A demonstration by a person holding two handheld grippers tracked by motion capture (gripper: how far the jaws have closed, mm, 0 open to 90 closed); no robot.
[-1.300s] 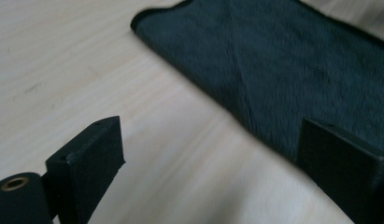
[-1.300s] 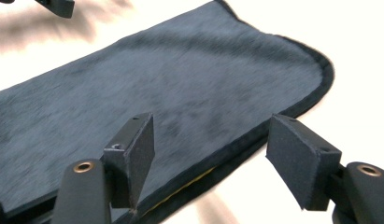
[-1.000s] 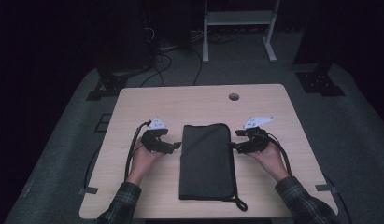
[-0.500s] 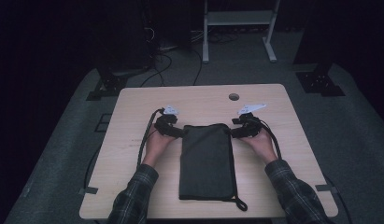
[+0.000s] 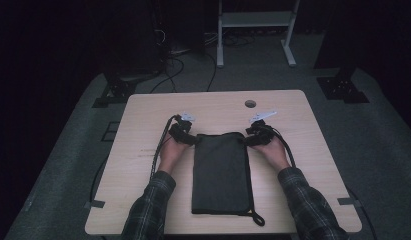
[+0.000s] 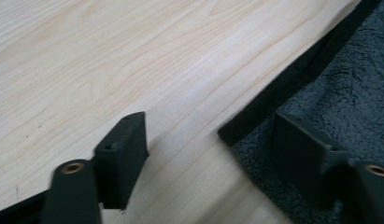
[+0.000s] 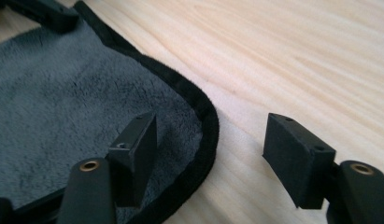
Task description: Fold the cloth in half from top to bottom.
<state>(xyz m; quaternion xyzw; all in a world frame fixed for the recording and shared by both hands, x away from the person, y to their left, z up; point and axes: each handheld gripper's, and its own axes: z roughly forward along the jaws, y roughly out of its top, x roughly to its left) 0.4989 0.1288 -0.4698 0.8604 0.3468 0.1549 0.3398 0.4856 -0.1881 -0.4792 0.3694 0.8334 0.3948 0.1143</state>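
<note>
The dark folded cloth (image 5: 220, 172) lies flat mid-table (image 5: 143, 200) — both grippers at its far corners. Left gripper (image 5: 189, 138) straddles the hem, jaws just closing, not yet pinching. Right gripper (image 5: 249, 139) likewise — jaws apart, one over fleece, one over wood.

One folded dark grey fleece cloth with black edging (image 5: 220, 172) lies on one light wooden table (image 5: 143, 150). Two black two-jaw grippers are present: the left gripper (image 5: 189, 138) and the right gripper (image 5: 249, 139).
</note>
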